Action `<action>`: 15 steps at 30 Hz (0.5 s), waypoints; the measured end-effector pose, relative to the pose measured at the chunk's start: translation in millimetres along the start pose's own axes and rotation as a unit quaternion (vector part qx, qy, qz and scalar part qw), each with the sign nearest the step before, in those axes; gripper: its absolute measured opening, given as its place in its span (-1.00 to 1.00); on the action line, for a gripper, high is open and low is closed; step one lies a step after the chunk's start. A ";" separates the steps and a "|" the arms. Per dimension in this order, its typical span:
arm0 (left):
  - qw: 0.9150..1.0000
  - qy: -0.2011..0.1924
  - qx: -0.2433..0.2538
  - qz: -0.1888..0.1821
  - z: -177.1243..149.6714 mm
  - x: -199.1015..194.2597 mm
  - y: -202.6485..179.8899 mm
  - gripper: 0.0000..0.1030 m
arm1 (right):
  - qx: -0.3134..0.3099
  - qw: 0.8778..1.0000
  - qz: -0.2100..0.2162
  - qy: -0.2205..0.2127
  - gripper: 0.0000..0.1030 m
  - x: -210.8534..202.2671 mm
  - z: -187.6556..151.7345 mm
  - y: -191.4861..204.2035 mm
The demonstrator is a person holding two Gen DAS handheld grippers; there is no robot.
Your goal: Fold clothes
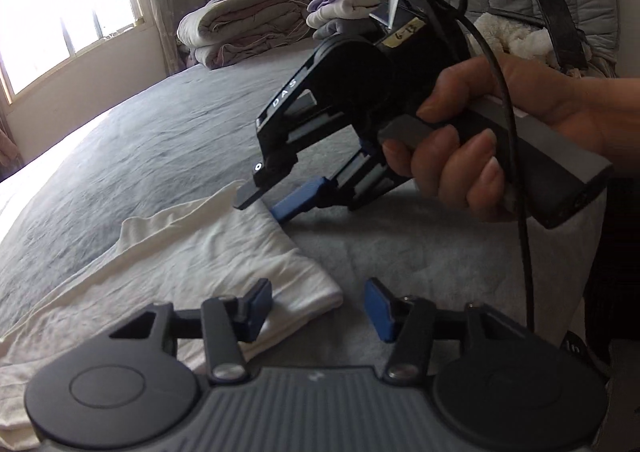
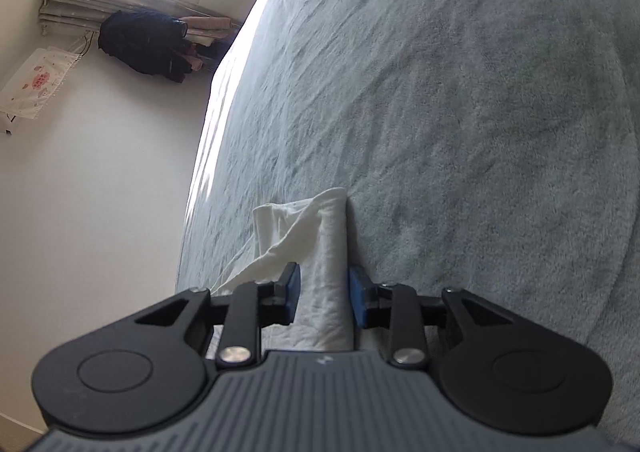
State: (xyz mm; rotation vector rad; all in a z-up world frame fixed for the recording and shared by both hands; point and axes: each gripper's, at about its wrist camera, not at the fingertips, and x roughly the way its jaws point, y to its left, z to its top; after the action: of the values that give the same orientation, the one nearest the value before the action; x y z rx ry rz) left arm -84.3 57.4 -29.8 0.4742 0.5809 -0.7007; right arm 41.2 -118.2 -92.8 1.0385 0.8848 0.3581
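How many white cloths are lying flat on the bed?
1. The white cloth lies on the grey bed, in front of both grippers. Others may hide in the clothes pile by the headboard.

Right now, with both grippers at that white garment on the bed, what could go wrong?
The right gripper straddles the white garment's folded edge with its pads apparently not pressing it; lifting now may leave the cloth behind. The left gripper is open beside the near corner, so that corner could drag and spoil the fold.
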 end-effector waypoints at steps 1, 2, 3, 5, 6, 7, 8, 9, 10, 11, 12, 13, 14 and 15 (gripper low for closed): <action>1.000 0.001 -0.003 0.002 -0.5 2.5 -1.0 0.00 | -0.012 1.000 -0.006 -0.002 -0.52 6.2 3.8 3.1; 1.000 0.001 -0.009 0.002 -0.9 4.1 -0.8 -0.01 | -0.023 1.000 -0.013 -0.005 -0.72 12.3 7.5 6.2; 1.000 0.002 -0.019 0.000 -1.0 4.2 0.4 -0.03 | -0.039 0.999 -0.026 -0.013 -0.95 13.9 11.4 7.5; 0.999 0.005 -0.031 -0.003 -1.2 2.6 2.4 -0.09 | -0.037 0.998 -0.037 -0.028 -0.94 15.8 16.2 5.0; 0.999 0.007 -0.033 -0.003 -1.0 1.8 2.6 -0.10 | -0.022 0.999 -0.035 -0.035 -0.94 16.2 17.2 1.5; 0.999 0.009 -0.031 -0.001 -0.6 1.0 2.1 -0.12 | -0.016 0.999 -0.033 -0.038 -0.94 16.3 16.3 -0.3; 1.000 0.011 -0.029 0.001 -0.1 0.3 1.6 -0.12 | -0.024 0.998 -0.033 -0.040 -0.94 15.9 13.9 0.2; 1.000 0.014 -0.028 0.003 0.9 0.2 1.2 -0.12 | -0.031 0.998 -0.031 -0.039 -0.93 13.1 10.5 0.7; 0.999 0.017 -0.027 0.006 2.3 0.7 1.0 -0.12 | -0.038 0.998 -0.029 -0.038 -0.93 10.4 7.1 1.3; 0.999 0.020 -0.028 0.010 4.3 1.7 0.6 -0.12 | -0.044 0.998 -0.026 -0.036 -0.90 7.7 3.8 1.7; 0.999 0.022 -0.030 0.015 6.9 3.5 -0.6 -0.12 | -0.040 0.998 -0.021 -0.034 -0.89 6.1 3.3 0.0; 0.999 0.024 -0.034 0.019 8.5 6.3 -0.9 -0.12 | -0.034 0.999 -0.015 -0.032 -0.89 5.3 5.1 -2.2; 0.999 0.025 -0.041 0.021 9.2 8.5 -0.1 -0.13 | -0.028 0.999 -0.010 -0.030 -0.89 4.3 7.0 -4.3; 0.998 0.026 -0.048 0.023 9.7 9.5 0.4 -0.14 | -0.025 0.999 -0.009 -0.029 -0.89 0.6 9.5 -4.4</action>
State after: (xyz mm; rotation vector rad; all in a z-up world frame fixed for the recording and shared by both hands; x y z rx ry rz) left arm -74.9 47.7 -28.6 0.4156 0.6470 -0.6150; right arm 48.4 -125.7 -94.8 0.9903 0.8285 0.3324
